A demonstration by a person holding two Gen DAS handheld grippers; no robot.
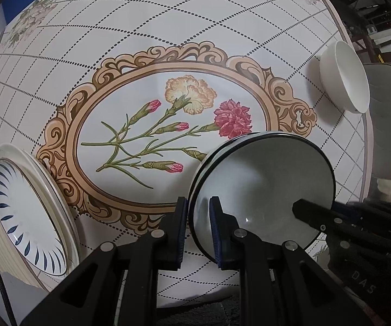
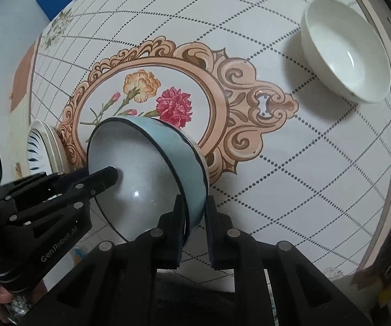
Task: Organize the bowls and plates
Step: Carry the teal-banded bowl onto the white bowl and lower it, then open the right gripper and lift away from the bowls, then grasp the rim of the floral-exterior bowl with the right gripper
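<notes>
Two grippers clamp blue bowl (image 1: 263, 179) rim: left gripper (image 1: 198, 231) one side, right gripper (image 2: 194, 231) opposite. Bowl lower centre on table (image 2: 290, 190). White bowl (image 2: 345, 51) upper right (unsorted), plates (image 1: 29, 212) lower left. Stacking bowls remains.

Pale-blue bowl (image 2: 179, 146) — dark-rimmed; floral tablecloth (image 2: 277, 163)

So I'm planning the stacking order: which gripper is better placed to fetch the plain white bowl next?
Probably the right gripper. Both grippers are shut on the blue bowl's rim, the left gripper on the side toward the plates. The white bowl sits on the right gripper's side.
</notes>
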